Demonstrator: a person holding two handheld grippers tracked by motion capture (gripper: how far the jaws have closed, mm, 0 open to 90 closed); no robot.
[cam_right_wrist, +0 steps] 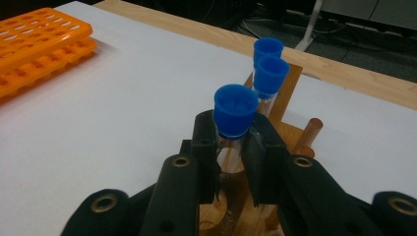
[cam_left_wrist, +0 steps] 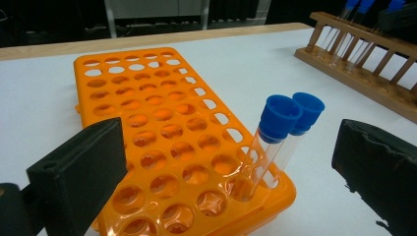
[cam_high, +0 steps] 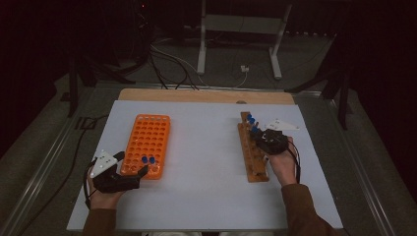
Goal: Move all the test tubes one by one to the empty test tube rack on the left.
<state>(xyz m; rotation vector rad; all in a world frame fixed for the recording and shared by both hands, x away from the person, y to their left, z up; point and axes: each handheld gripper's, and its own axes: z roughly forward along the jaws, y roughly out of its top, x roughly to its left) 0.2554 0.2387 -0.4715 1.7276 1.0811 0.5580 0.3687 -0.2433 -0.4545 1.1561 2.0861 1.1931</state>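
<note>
An orange tube rack lies on the left of the white table, with two blue-capped tubes standing in its near corner. My left gripper is open at that corner, its jaws wide on either side of the two tubes without touching them. On the right is a wooden rack. My right gripper is shut on a blue-capped tube that still stands in the wooden rack, gripping the glass just under the cap. Two more capped tubes stand behind it.
The white tabletop has a bare wooden strip along its far edge. Beyond it, cables and a metal stand sit on the floor. Open white surface lies between the two racks.
</note>
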